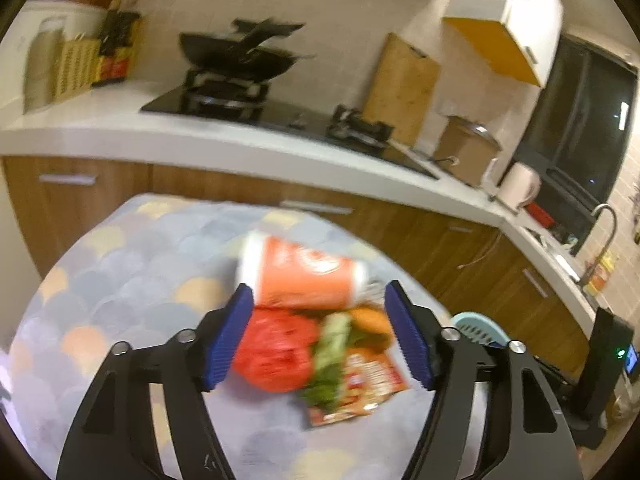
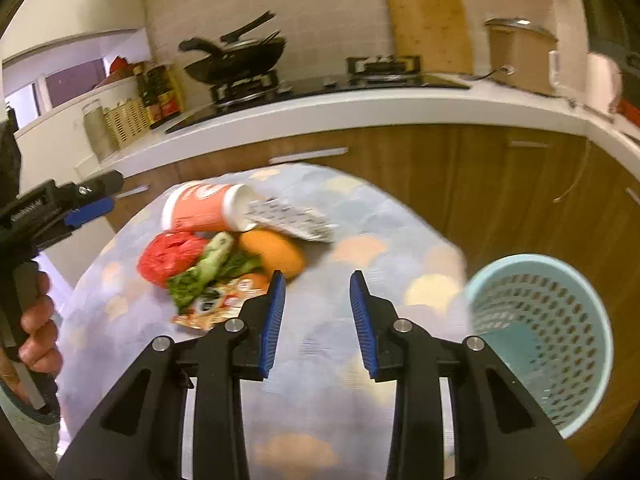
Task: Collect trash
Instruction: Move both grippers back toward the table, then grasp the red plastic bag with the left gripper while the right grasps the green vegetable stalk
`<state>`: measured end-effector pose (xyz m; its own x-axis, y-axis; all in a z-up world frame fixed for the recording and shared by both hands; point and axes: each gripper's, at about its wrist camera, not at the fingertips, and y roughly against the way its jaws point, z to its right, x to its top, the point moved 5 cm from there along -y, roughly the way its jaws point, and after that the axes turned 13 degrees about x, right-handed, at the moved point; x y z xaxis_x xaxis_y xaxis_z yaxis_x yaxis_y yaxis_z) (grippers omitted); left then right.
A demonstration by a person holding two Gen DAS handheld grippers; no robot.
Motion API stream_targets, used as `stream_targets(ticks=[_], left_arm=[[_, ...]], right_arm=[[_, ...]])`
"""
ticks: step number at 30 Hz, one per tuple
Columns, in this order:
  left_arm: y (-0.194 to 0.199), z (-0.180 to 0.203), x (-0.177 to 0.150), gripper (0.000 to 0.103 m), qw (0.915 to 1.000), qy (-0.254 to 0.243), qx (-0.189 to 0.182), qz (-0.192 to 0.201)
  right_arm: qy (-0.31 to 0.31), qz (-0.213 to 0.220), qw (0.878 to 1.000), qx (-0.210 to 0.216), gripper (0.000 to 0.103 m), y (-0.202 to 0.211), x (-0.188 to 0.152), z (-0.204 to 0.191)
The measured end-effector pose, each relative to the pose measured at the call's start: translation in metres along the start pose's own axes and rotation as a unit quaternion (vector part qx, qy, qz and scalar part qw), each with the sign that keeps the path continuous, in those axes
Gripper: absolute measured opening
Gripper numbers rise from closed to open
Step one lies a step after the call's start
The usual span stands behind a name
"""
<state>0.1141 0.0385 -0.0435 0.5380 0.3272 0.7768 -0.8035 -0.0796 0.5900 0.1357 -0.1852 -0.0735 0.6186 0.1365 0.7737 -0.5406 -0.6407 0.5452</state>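
Note:
A pile of trash lies on a round table with a pastel scale-pattern cloth (image 2: pixel 360 220): an orange paper cup on its side (image 1: pixel 300 272) (image 2: pixel 204 208), a red crumpled bag (image 1: pixel 276 352) (image 2: pixel 170 254), green vegetable scraps (image 1: pixel 332 356) (image 2: pixel 212 268), an orange peel (image 2: pixel 272 252), a snack wrapper (image 1: pixel 360 384) (image 2: pixel 216 304) and a blister pack (image 2: pixel 288 218). My left gripper (image 1: pixel 320 304) is open above the pile, its fingers either side of the cup and red bag. It also shows at the left of the right wrist view (image 2: pixel 88 208). My right gripper (image 2: pixel 318 280) is open and empty, right of the pile.
A light blue perforated waste basket (image 2: pixel 540 336) (image 1: pixel 476 328) stands beside the table on the right. Behind runs a kitchen counter (image 2: pixel 360 108) with a hob, a black wok (image 2: pixel 236 60), a cutting board (image 2: pixel 428 20), a pot and a kettle (image 1: pixel 520 190).

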Motion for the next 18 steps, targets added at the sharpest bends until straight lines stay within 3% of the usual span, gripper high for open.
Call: stream_targets(ticks=[7,13,18], left_arm=[[-0.056,-0.026,-0.025,0.070,0.9964,0.016,-0.009,-0.083],[-0.077,-0.024,-0.040,0.070,0.9944,0.013,-0.018,-0.103],[-0.086,-0.021,-0.045,0.070,0.9943,0.001,-0.003,-0.107]], right_arm=[[0.009,-0.026,0.999,0.016,0.030,-0.035,-0.004,-0.027],[0.014,-0.038,0.999,0.008,0.030,-0.054,-0.013,-0.030],[0.002,-0.040,0.999,0.016,0.030,-0.063,-0.017,-0.029]])
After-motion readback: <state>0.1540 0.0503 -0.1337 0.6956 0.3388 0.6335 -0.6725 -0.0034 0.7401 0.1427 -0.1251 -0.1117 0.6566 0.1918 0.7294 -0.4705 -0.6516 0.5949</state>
